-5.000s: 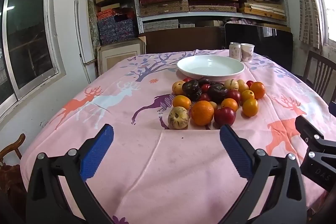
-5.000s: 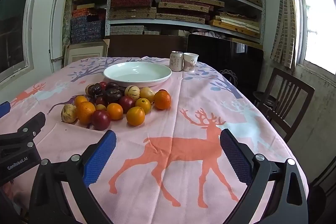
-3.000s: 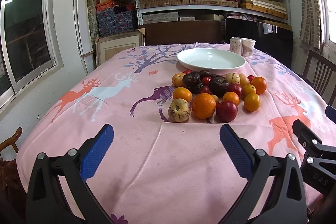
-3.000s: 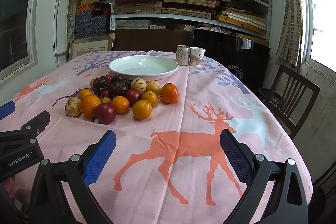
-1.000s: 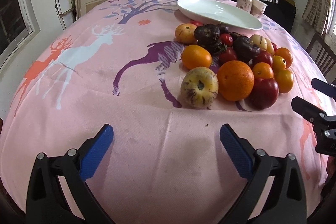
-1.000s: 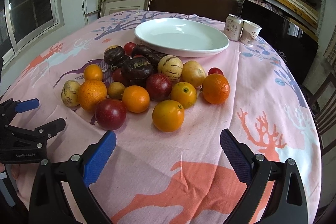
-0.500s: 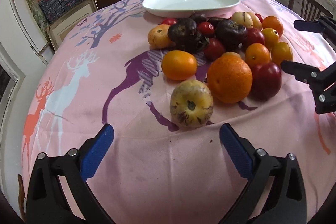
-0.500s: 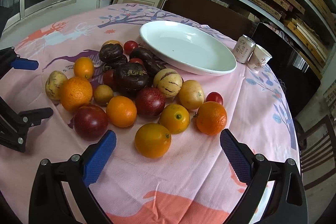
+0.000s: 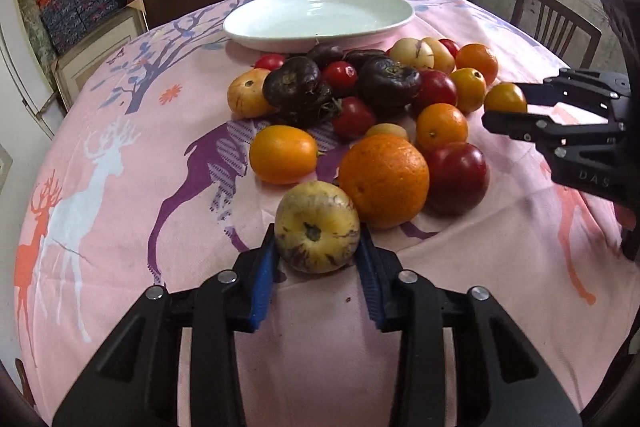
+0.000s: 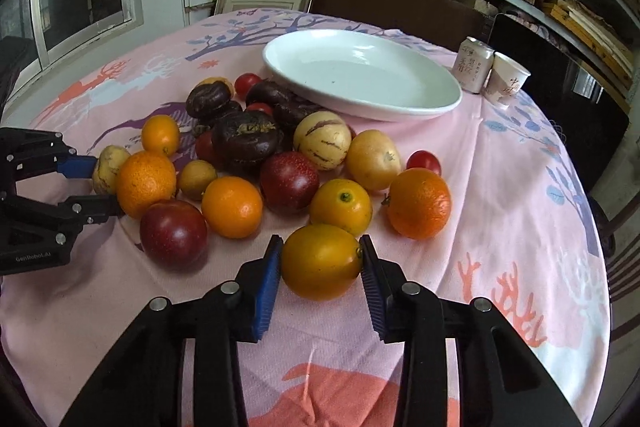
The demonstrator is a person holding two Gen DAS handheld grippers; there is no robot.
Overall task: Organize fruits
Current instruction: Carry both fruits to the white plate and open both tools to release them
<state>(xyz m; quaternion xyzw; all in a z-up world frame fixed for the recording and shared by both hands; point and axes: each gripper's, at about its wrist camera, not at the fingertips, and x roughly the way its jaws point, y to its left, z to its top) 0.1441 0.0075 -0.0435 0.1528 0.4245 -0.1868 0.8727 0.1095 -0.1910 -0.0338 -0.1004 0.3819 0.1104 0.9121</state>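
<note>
A pile of fruit lies on the pink deer-print tablecloth in front of a white plate [image 9: 320, 17], which also shows in the right wrist view [image 10: 360, 75]. My left gripper [image 9: 318, 251] is shut on a yellow, purple-streaked melon-like fruit [image 9: 317, 227] at the near edge of the pile, touching a large orange [image 9: 384, 181]. My right gripper [image 10: 320, 265] is shut on a yellow-orange citrus fruit [image 10: 322, 261] at the near right of the pile. Each gripper also shows in the other view: the right one [image 9: 506, 109], the left one [image 10: 98, 187].
A can [image 10: 474, 65] and a paper cup [image 10: 508, 79] stand behind the plate on the right. A wooden chair [image 9: 556, 23] stands beyond the table's right edge. Shelves with boxes and a window line the walls.
Both grippers have moved forward into the pile and closed: the left on the streaked yellow fruit, the right on the yellow-orange citrus. Half a second ago both were open and short of the fruit.
</note>
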